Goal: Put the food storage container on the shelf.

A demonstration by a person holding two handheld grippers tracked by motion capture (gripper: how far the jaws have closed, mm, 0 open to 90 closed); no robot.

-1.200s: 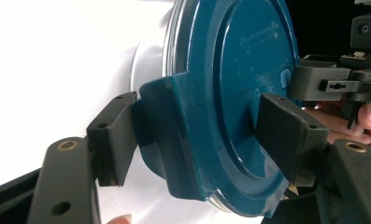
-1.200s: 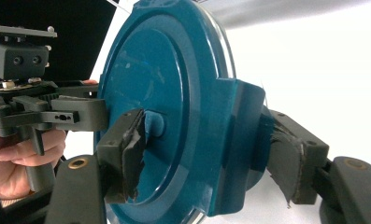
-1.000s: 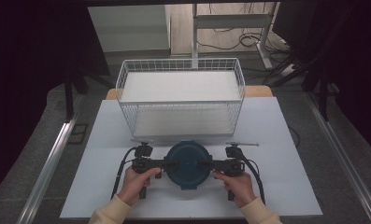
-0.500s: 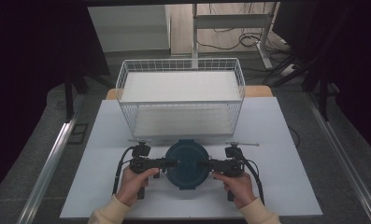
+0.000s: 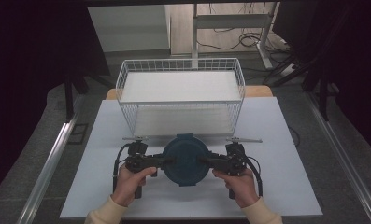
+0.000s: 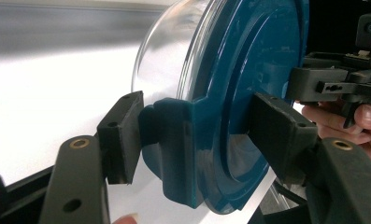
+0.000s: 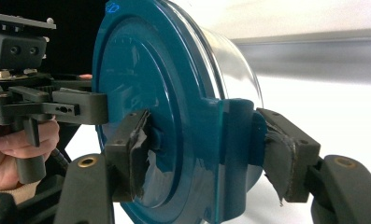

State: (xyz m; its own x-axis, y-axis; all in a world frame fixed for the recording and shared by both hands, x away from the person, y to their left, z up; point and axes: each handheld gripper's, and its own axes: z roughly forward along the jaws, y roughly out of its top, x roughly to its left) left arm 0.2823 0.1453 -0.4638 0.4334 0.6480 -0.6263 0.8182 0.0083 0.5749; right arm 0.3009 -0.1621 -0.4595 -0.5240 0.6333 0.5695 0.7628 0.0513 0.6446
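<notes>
I've lifted lidded glass container (image 5: 185, 160) slightly since earlier frame; now just in front of wire basket (image 5: 181, 95). Left gripper (image 5: 163, 162) jaws clamped on lid tab, right gripper (image 5: 206, 162) likewise.

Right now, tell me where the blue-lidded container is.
High view: the blue-lidded container sits centre-front, clamped between the left gripper and right gripper, before the wire basket.

— What colours did you have in front of you?
— Your lid (image 5: 185, 159) was dark teal on a clear glass bowl (image 6: 167, 65). The wire basket (image 5: 181, 95) was white, the table (image 5: 103, 140) pale grey-white, and both grippers' pads (image 6: 120, 135) were black.
</notes>
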